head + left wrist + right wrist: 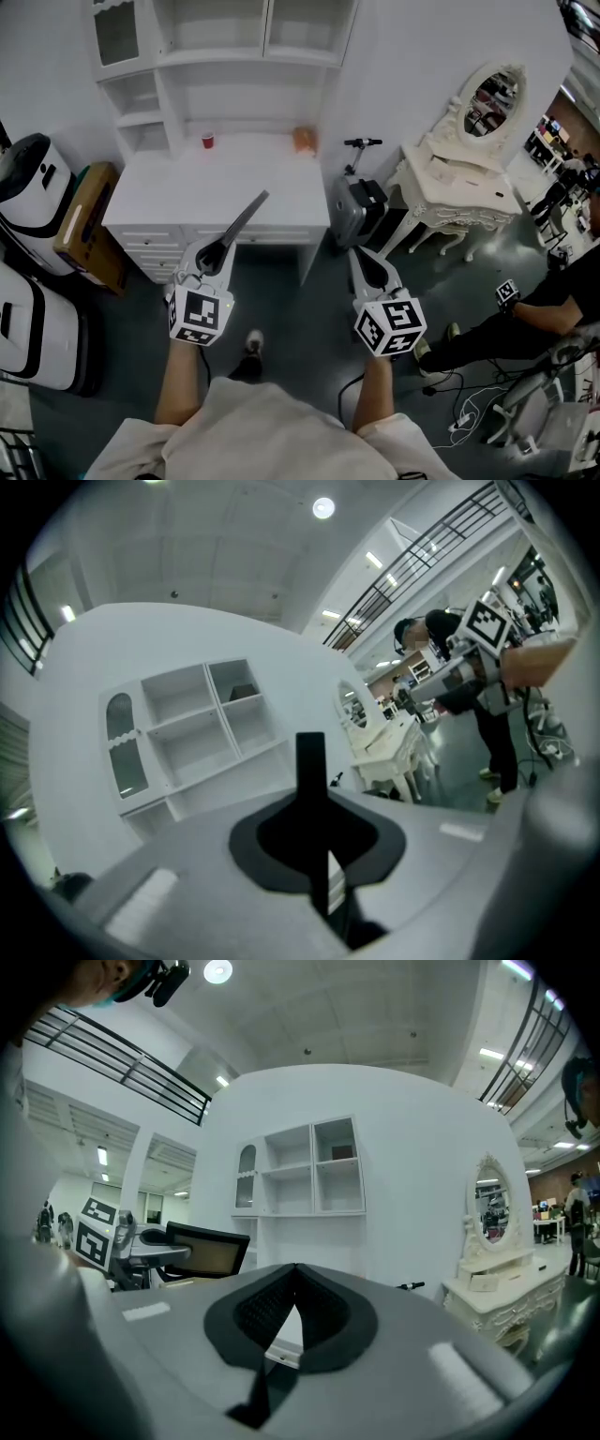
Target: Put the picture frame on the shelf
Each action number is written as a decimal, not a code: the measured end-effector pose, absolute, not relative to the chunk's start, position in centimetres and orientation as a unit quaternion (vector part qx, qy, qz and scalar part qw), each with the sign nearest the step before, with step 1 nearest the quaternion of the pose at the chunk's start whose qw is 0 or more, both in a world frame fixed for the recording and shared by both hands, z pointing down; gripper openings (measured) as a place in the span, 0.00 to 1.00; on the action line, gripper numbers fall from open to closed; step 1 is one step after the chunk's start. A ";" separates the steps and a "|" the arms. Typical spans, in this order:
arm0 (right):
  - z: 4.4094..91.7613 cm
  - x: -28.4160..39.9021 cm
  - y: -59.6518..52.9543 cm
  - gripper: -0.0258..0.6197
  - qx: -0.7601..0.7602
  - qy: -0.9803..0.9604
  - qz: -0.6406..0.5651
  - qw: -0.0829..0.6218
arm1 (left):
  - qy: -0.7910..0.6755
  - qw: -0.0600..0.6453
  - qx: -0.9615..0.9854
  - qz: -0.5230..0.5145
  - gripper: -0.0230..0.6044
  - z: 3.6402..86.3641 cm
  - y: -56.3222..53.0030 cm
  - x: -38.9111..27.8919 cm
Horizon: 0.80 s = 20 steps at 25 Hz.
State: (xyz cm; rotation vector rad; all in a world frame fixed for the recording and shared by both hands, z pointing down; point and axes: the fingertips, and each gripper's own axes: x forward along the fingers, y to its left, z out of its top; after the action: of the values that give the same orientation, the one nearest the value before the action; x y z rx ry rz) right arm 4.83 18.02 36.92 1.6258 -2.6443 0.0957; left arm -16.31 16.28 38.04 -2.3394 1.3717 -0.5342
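left claw (222, 249) clamping picture frame (247, 217), right claw (359, 253) alongside, white shelf (246, 58) ahead

Closed left claw (224, 247), closed right claw (354, 253)

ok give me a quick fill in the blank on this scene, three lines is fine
1. Of the left gripper and the right gripper, the picture frame is clamped in the ___ one.
2. The small cup at the back of the white desk is ___ in colour.
3. The mirror on the vanity is ___ in shape.

Missing words: left; red; oval
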 end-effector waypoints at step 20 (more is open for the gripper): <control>35.2 4.6 7.6 0.04 0.535 -0.843 0.043 0.027 | 0.459 0.195 -0.847 -0.186 0.07 36.9 5.2 -15.2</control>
State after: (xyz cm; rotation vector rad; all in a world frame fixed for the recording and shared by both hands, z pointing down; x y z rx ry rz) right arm 4.65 7.64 35.22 1.6534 -2.6031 0.1340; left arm -15.25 5.16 36.90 -2.3729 1.2863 -0.5220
